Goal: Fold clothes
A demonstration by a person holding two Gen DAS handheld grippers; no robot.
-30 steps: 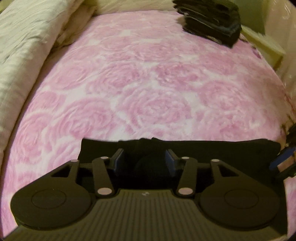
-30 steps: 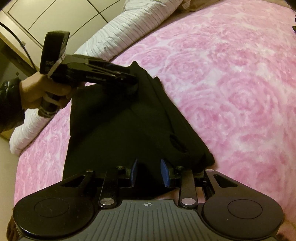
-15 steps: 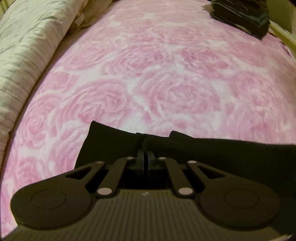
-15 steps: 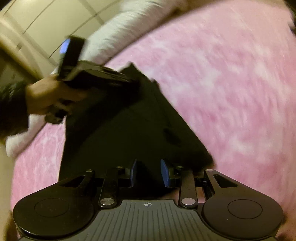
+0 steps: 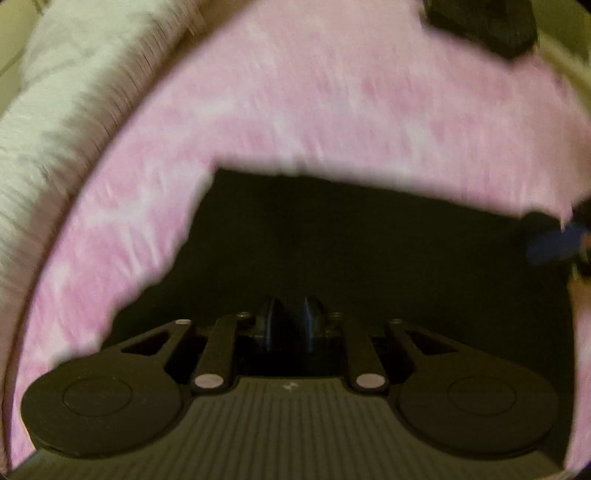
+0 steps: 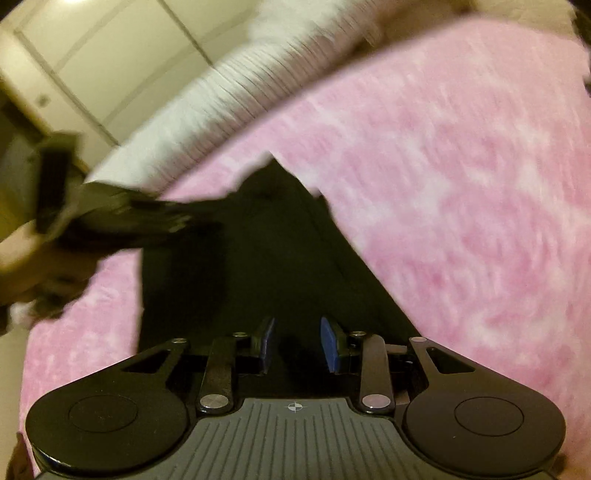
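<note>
The left tool [image 5: 287,325] is opening, its jaws still nipping the black garment [image 5: 369,258] on the pink bed [image 5: 332,110]. The right tool [image 6: 298,345] pinches the opposite edge. A fold seems underway; next, probably lay the flap flat and release.

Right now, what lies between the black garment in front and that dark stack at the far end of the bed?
Only bare pink rose-patterned blanket separates the black garment from the dark stack, seen in the left wrist view.
</note>
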